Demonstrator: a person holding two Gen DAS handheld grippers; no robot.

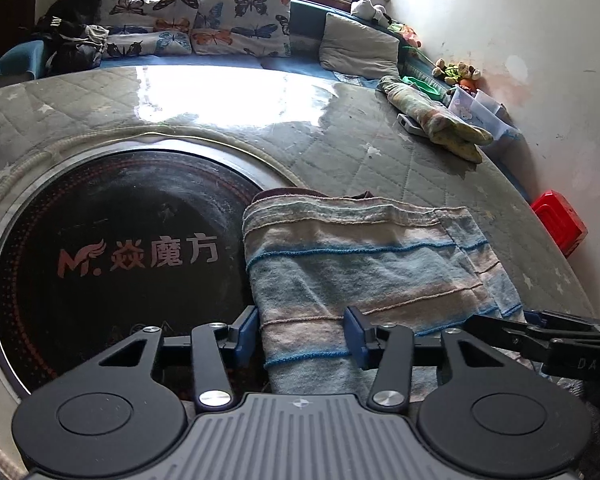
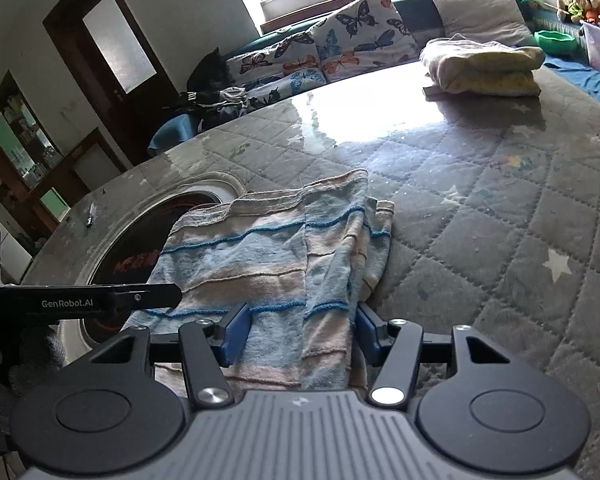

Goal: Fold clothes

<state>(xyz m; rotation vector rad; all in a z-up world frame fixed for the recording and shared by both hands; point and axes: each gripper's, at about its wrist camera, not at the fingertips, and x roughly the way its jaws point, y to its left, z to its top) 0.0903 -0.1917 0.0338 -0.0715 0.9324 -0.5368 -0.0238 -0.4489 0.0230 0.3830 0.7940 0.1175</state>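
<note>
A striped blue, pink and grey garment (image 1: 352, 264) lies folded on the quilted table cover, its left edge over the black round heater plate (image 1: 112, 256). My left gripper (image 1: 302, 332) stands open at the garment's near left edge, blue pads on either side of the cloth. In the right wrist view the same garment (image 2: 268, 252) shows a folded-over flap on its right. My right gripper (image 2: 300, 332) is open too, straddling the near edge by that flap. The right gripper (image 1: 548, 340) shows at the left view's right edge, and the left gripper's arm (image 2: 80, 300) crosses the right view.
A folded yellow and cream pile (image 2: 484, 68) lies at the table's far side. Butterfly cushions (image 1: 200, 24) and a grey pillow (image 1: 360, 46) line the blue bench behind. A red box (image 1: 560, 220) sits beyond the table edge. Plush toys and a plastic bin (image 1: 480, 112) are by the wall.
</note>
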